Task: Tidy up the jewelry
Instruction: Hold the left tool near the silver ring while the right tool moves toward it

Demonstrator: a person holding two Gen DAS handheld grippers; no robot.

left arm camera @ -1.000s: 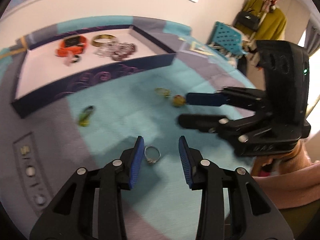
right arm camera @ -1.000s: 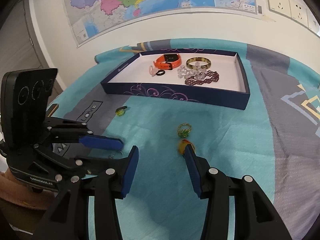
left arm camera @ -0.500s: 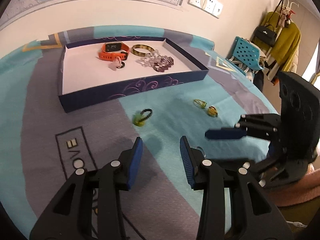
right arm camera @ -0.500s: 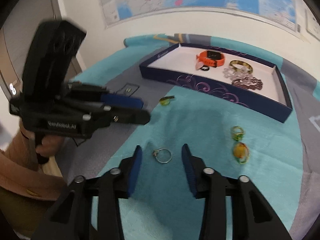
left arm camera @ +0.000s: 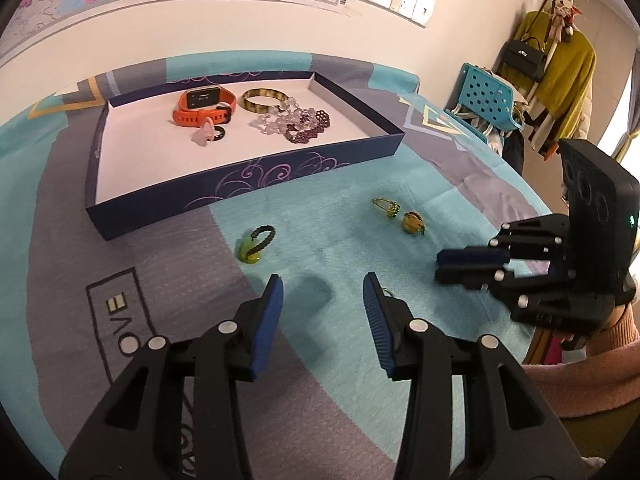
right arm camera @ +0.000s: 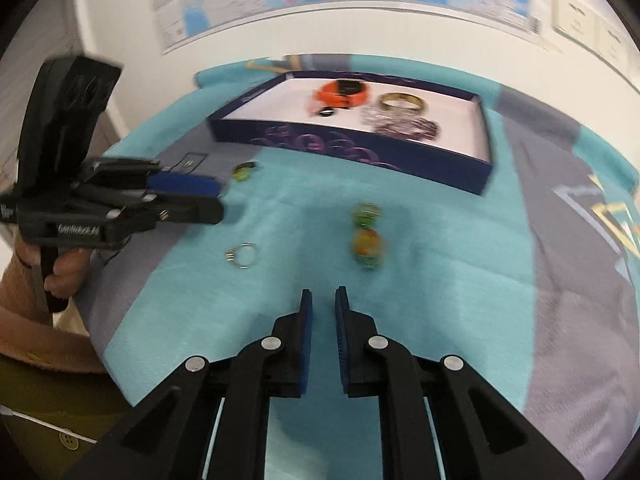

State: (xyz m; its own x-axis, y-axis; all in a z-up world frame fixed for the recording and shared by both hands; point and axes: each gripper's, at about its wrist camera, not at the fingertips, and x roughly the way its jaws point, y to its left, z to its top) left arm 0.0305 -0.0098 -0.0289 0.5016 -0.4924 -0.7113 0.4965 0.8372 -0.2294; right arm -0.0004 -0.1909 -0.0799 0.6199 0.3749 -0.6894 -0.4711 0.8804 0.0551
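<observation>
A thin wire ring (right arm camera: 243, 255) lies on the woven teal cloth (right arm camera: 440, 280), near the shallow box (left arm camera: 248, 178). Left gripper (left arm camera: 323, 286) stands open, empty; right gripper (right arm camera: 323, 300), just closing, is nearly shut, empty.

The left claw (left arm camera: 323, 285) fills the bottom centre of its own view, jaws apart with nothing between them, having just widened a little. The right claw (right arm camera: 323, 299) sits at bottom centre, jaws just closed to a narrow empty gap.
</observation>
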